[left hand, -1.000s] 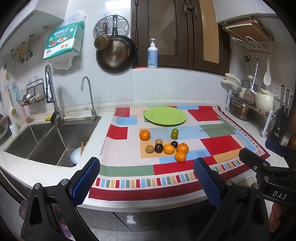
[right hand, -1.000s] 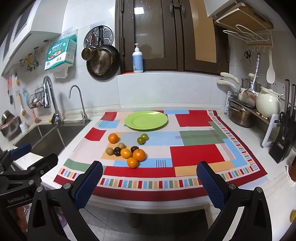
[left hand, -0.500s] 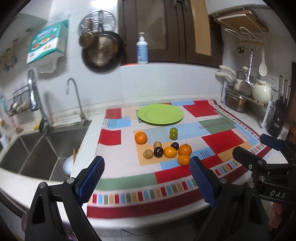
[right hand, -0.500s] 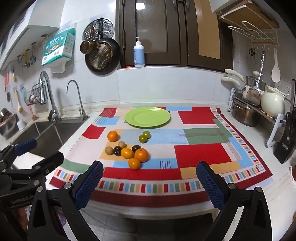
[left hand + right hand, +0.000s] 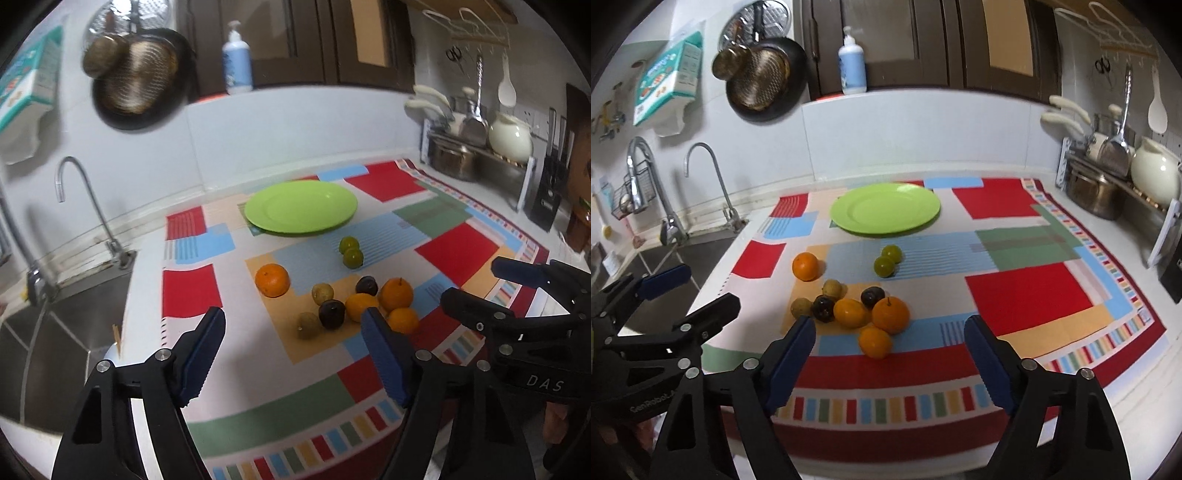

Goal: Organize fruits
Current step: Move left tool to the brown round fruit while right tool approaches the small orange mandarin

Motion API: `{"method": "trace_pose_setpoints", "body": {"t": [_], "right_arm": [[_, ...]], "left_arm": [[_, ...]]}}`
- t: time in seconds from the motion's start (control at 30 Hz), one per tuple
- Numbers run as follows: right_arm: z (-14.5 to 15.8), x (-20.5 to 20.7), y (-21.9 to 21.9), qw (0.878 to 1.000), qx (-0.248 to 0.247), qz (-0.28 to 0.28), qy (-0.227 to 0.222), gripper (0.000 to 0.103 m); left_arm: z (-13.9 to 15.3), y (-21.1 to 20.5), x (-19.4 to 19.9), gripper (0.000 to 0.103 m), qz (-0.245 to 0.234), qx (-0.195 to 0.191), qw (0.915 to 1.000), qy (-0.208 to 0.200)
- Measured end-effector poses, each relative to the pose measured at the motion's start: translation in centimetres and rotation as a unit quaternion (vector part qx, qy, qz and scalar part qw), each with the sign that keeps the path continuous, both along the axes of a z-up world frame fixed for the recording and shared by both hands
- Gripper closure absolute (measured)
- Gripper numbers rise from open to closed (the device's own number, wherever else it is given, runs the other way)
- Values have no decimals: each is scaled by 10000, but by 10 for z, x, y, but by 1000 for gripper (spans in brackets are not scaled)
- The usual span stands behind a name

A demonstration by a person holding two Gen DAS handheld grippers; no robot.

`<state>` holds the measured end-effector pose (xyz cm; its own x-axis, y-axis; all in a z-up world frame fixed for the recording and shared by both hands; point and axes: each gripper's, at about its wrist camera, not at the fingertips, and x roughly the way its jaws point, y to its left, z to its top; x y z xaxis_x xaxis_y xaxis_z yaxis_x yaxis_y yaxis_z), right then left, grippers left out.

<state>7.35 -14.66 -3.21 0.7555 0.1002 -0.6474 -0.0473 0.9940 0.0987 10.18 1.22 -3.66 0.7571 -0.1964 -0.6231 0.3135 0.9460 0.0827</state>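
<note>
Fruits, small round orange, green and dark ones, cluster on the colourful patchwork cloth before the empty green plate; sink leftward. Left tongs and right tongs, just narrowing, hold nothing.

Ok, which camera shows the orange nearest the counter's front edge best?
The right wrist view: the front orange lies in full sight between the open fingers. In the left wrist view that orange is partly hidden behind the left gripper's blue pad.
</note>
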Motion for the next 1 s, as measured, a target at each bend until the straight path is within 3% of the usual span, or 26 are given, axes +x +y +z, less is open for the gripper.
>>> {"method": "trace_pose_setpoints", "body": {"t": [0.53,1.0], "right_arm": [[-58,43,16,9933,300,-408,1043,43],[-74,49,22,9893,310,-599,1295,59]], "left_arm": [[-56,-1,59,47,-882,175,9918,912],[-76,-4,77,67,-1317,102,9835,1237]]}}
